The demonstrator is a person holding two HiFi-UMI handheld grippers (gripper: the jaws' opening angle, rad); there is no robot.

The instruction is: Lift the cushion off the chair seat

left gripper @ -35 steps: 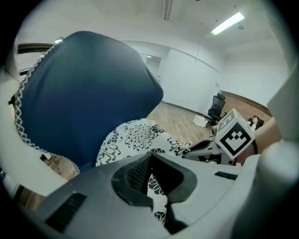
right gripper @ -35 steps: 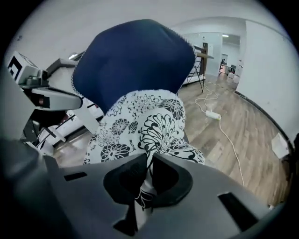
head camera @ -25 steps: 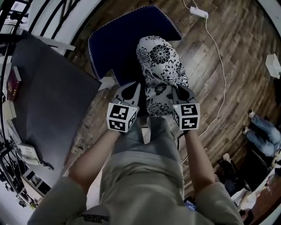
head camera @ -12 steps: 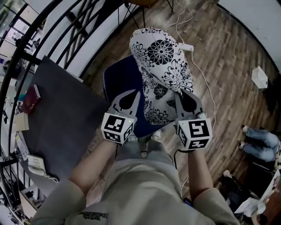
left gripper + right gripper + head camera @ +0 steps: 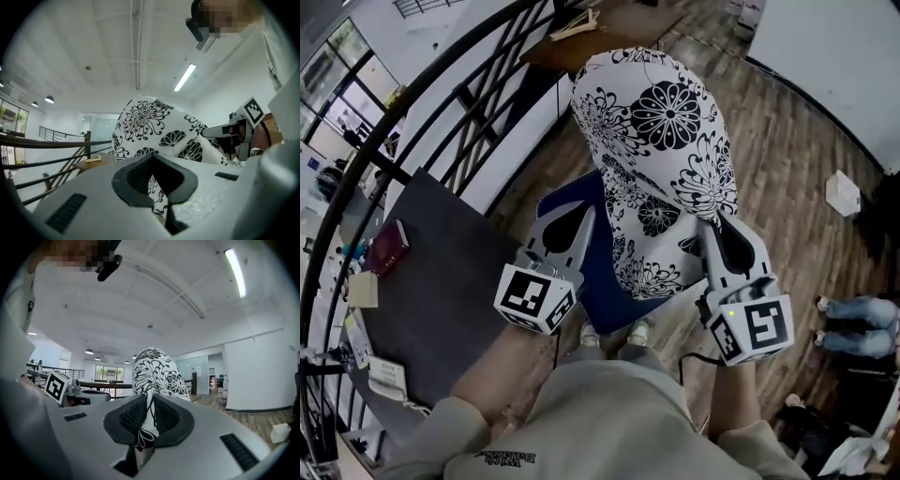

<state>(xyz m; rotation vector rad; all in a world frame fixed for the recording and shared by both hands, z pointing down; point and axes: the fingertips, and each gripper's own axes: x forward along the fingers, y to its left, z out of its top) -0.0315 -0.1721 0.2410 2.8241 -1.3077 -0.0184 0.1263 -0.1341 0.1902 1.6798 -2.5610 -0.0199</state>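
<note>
Head view shows the white stuffed cushion with black flower print [image 5: 661,141] hanging in the air, clear of the dark blue padded chair seat [image 5: 602,281] that lies well below both sets of jaws. The left gripper [image 5: 579,217] and right gripper [image 5: 719,230] each pinch a near corner of the cushion, one at either side, so the bulk of it stands up and away ahead of the jaws instead of sagging between them. Splitting the hold across two corners likely keeps the soft body from folding or swinging.

Right gripper view has the jaws clenched on a fold of printed fabric, which runs straight through the gap between the dark pads and bulges out beyond them. Left gripper view shows much the same: jaws clamped, with a thin strip of the print caught low between the pads and the rest of the cushion spreading off to the right of them.

Both grippers point roughly level, which suits carrying the cushion by its edge. Judged from this, the lift itself looks done; the grip on thin fabric is the weak point.
</note>
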